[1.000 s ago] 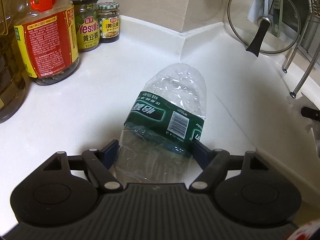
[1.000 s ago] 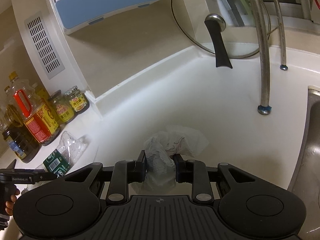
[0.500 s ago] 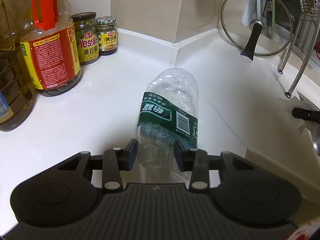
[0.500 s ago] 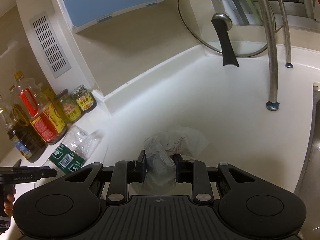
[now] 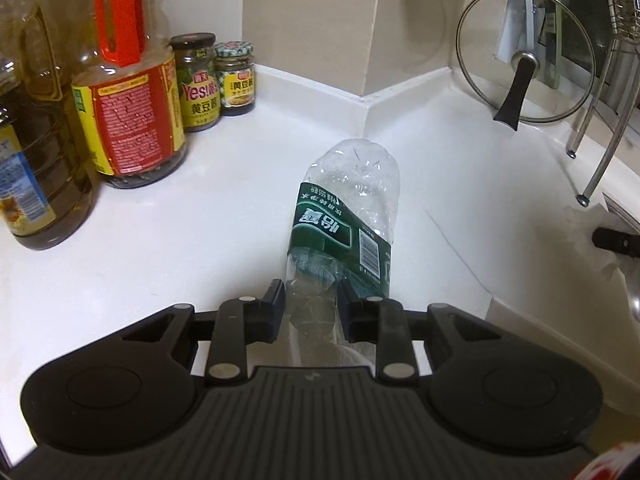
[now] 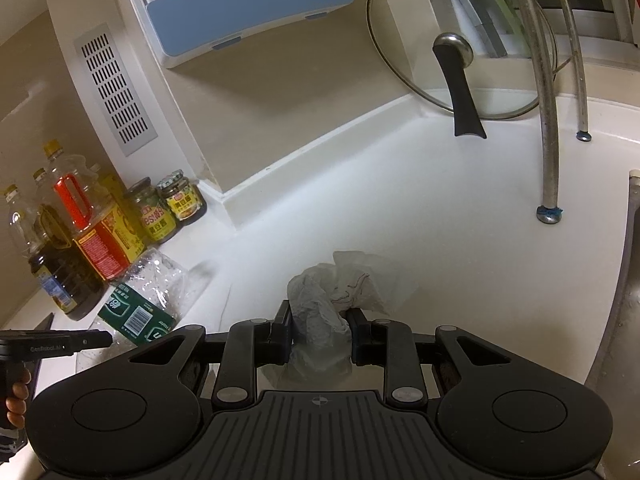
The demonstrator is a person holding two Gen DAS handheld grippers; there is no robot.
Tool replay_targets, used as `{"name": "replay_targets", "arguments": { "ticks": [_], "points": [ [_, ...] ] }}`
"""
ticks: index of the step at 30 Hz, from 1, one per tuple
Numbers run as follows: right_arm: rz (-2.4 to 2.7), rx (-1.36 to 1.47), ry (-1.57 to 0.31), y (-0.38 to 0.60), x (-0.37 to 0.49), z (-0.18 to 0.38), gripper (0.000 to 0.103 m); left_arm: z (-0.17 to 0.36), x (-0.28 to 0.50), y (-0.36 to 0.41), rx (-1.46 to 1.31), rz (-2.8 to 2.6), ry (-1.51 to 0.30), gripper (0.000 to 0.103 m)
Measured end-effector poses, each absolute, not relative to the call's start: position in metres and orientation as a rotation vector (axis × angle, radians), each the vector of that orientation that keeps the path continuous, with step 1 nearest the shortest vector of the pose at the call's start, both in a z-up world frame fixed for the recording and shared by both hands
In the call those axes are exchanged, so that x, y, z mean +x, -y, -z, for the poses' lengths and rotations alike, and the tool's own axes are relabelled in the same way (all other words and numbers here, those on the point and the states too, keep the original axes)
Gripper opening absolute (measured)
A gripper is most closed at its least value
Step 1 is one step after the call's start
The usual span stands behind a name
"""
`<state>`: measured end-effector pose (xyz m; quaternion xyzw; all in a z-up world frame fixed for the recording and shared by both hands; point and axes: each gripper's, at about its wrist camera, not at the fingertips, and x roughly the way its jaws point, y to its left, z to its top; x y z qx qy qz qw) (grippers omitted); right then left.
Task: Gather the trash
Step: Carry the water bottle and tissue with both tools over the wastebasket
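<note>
Two jars (image 5: 216,80) against the white counter's (image 5: 160,240) tiled corner.

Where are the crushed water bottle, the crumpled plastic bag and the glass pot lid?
crushed water bottle (image 5: 340,236), left wrist view, on its green label.
crumpled plastic bag (image 6: 316,304), right wrist view, on its bunched middle.
glass pot lid (image 6: 404,36), right wrist view, on the glass.

A white counter (image 5: 168,232) runs into a corner of beige wall (image 5: 304,16) with a vent (image 6: 116,88), a blue-and-white appliance (image 6: 248,4) mounted above, and a window (image 5: 576,20) at the right.
</note>
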<state>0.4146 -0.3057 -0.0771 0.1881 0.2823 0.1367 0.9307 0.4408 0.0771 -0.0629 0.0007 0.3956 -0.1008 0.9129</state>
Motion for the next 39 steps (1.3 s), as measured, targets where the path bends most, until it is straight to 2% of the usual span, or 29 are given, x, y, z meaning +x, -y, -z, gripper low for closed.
{"name": "replay_targets", "arguments": {
  "ticks": [15,39],
  "points": [
    [-0.391,0.386,-0.551,0.307,0.393,0.069,0.027,0.045,0.399,-0.075,-0.033,0.154,-0.77,0.025],
    [-0.788,0.277,-0.621,0.285,0.309,0.076,0.027,0.029,0.236,-0.018,-0.171,0.01,-0.738,0.025]
  ]
}}
